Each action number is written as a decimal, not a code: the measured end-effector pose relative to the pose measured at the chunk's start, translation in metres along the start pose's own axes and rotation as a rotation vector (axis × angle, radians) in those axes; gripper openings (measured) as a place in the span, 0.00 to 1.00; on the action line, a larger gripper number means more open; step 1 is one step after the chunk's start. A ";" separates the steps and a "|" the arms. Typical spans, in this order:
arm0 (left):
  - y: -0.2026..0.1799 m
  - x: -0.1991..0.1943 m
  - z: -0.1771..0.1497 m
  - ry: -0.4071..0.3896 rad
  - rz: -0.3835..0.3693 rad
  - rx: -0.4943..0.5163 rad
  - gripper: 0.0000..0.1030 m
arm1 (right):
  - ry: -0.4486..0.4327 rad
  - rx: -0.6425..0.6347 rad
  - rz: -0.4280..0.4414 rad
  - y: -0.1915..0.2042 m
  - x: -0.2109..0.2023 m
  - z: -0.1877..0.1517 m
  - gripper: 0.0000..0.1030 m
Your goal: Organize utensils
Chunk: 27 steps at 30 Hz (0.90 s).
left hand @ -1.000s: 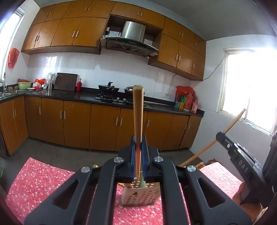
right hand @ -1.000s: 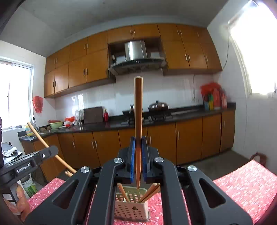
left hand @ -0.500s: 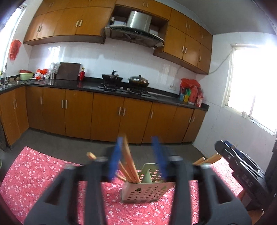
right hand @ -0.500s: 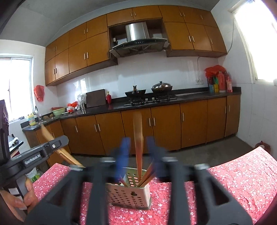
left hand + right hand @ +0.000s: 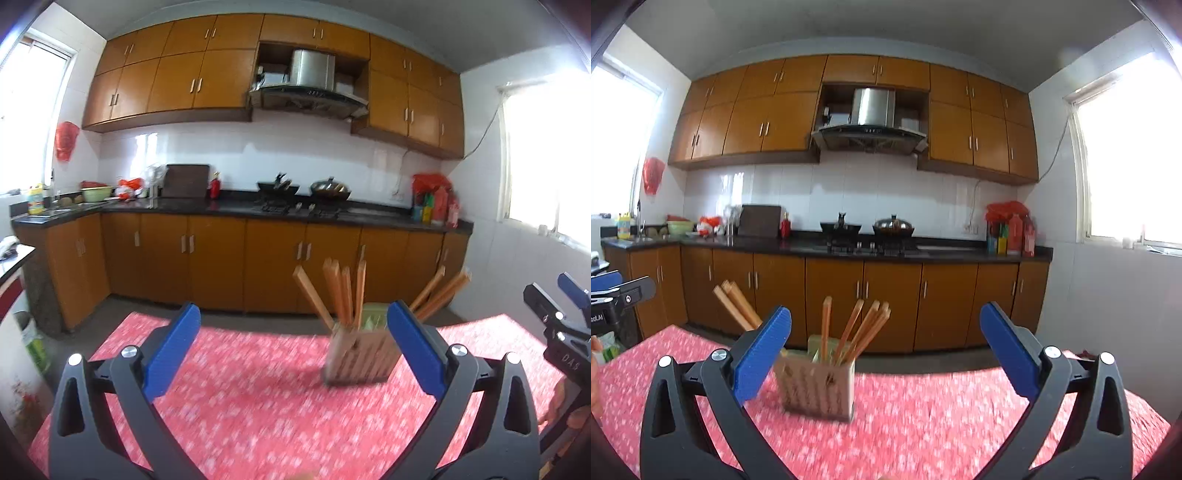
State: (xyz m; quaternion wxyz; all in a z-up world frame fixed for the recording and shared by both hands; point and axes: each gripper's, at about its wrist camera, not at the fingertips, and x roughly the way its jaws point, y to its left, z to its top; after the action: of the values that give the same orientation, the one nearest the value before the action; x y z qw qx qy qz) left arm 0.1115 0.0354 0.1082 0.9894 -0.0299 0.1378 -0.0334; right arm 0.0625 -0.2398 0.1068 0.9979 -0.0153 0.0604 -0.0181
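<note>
A beige perforated utensil holder (image 5: 360, 356) stands on the red flowered tablecloth (image 5: 240, 406); it also shows in the right wrist view (image 5: 816, 387). Several wooden chopsticks (image 5: 341, 291) stand in it, leaning apart, also seen from the right wrist (image 5: 864, 330). My left gripper (image 5: 293, 354) is open and empty, pulled back from the holder, which sits by its right finger. My right gripper (image 5: 884, 354) is open and empty, with the holder by its left finger. Each gripper shows at the other view's edge.
The table's far edge drops to a grey floor (image 5: 184, 306). Beyond it are brown base cabinets (image 5: 886, 302), a black counter with a stove and pots (image 5: 868, 236), and windows on both sides.
Both grippers were shut on upright chopsticks above the holder. They opened, the chopsticks dropped into the holder, and both grippers have drawn back and lowered.
</note>
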 end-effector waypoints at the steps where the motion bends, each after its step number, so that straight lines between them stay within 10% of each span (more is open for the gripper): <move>1: 0.000 -0.005 -0.006 0.011 0.010 0.008 0.96 | 0.031 0.010 -0.016 0.001 -0.003 -0.005 0.98; 27: -0.015 -0.061 -0.115 0.077 0.086 0.087 0.96 | 0.229 0.080 0.033 0.013 -0.054 -0.100 0.98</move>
State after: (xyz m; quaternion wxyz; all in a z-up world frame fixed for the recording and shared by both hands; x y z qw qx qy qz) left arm 0.0205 0.0193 0.0152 0.9843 0.0205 0.1754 0.0019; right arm -0.0031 -0.2277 0.0133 0.9845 0.0276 0.1733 -0.0059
